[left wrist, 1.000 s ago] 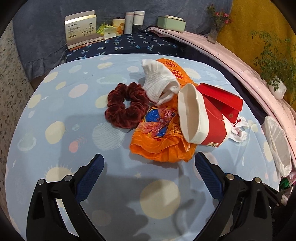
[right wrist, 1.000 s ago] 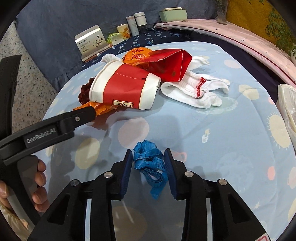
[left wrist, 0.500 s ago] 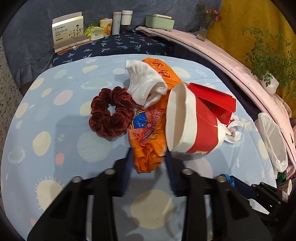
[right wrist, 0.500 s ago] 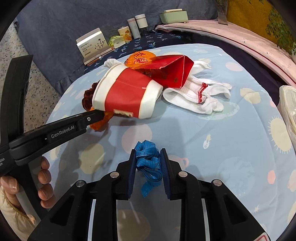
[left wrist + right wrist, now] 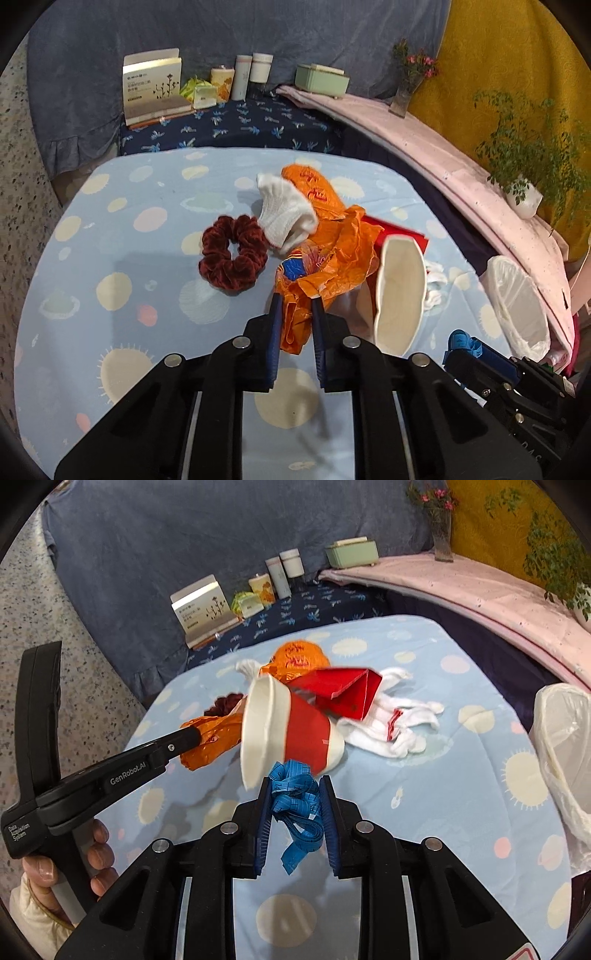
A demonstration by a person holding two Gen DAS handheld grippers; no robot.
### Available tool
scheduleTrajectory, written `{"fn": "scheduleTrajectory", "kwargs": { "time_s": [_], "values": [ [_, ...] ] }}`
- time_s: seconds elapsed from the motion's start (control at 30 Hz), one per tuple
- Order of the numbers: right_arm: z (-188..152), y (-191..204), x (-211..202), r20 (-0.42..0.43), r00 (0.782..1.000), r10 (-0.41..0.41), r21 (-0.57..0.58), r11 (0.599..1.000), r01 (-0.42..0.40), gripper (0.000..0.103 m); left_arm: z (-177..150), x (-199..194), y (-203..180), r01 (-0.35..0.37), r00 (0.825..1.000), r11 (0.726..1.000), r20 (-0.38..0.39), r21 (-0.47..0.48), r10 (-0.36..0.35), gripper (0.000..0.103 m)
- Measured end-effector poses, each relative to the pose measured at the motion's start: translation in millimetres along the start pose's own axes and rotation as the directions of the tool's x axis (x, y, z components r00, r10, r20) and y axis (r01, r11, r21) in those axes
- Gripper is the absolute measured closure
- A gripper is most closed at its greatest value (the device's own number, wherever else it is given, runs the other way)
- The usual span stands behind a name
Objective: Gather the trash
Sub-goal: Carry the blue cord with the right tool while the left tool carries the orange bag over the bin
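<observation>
A crumpled orange plastic bag [image 5: 325, 258] is pinched between the pads of the left gripper [image 5: 294, 314], whose jaws are closing on it; part of the bag is drawn up off the blue spotted tablecloth [image 5: 110, 295] near the middle of the table. A bundled blue measuring tape [image 5: 295, 794] is clamped in the narrowly set right gripper [image 5: 294, 794], with a loose end hanging below the pads. A red-and-white paper cup [image 5: 288, 731] is seen tilted against the bag, its open mouth being shown only in the left wrist view, its red side only in the right. The dark red scrunchie [image 5: 232, 256] and a white knitted glove [image 5: 286, 218] are shown plainly in the left view, just beside the bag, while the scrunchie is mostly hidden in the right. A folded red paper bag [image 5: 347, 694] and a second white glove [image 5: 399, 723] toward the table's right edge are laid out clearly only in the right view, where the hand [image 5: 66, 867] gripping the left tool's handle is also visible. A white-lined bin [image 5: 517, 299] is seen off the right edge.
</observation>
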State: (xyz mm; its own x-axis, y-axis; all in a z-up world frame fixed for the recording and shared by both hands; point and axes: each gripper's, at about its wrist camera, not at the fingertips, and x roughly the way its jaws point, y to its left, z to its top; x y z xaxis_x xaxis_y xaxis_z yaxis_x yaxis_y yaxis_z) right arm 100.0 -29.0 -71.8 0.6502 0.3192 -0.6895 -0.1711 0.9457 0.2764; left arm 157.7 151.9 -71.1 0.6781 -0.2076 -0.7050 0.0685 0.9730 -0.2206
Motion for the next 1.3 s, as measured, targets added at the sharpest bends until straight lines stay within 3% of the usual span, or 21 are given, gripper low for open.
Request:
{"fn": "scheduleTrajectory", "kwargs": {
  "time_s": [0.23,0.53,0.9,1.3],
  "values": [
    [18,-5,-41,0.104,0.995,-0.004,0.005,1.000,0.004,0.079,17,-37,-18,0.036,0.996,0.999,0.083,0.005,-0.036,0.089],
    [35,-26,-89,0.209,0.977,-0.043,0.038,0.999,0.035,0.079,36,-60,-68,0.130,0.982,0.989,0.127,0.069,-0.138,0.089],
    [45,-77,-142,0.312,0.942,-0.126,0.123,0.988,0.091,0.079,46,-71,-148,0.229,0.958,0.956,0.130,0.183,-0.254,0.089],
    [39,-142,-179,0.362,0.896,-0.259,0.243,0.954,0.177,0.079,36,-66,-229,0.306,0.937,0.904,0.074,0.299,-0.341,0.088]
  ]
}}
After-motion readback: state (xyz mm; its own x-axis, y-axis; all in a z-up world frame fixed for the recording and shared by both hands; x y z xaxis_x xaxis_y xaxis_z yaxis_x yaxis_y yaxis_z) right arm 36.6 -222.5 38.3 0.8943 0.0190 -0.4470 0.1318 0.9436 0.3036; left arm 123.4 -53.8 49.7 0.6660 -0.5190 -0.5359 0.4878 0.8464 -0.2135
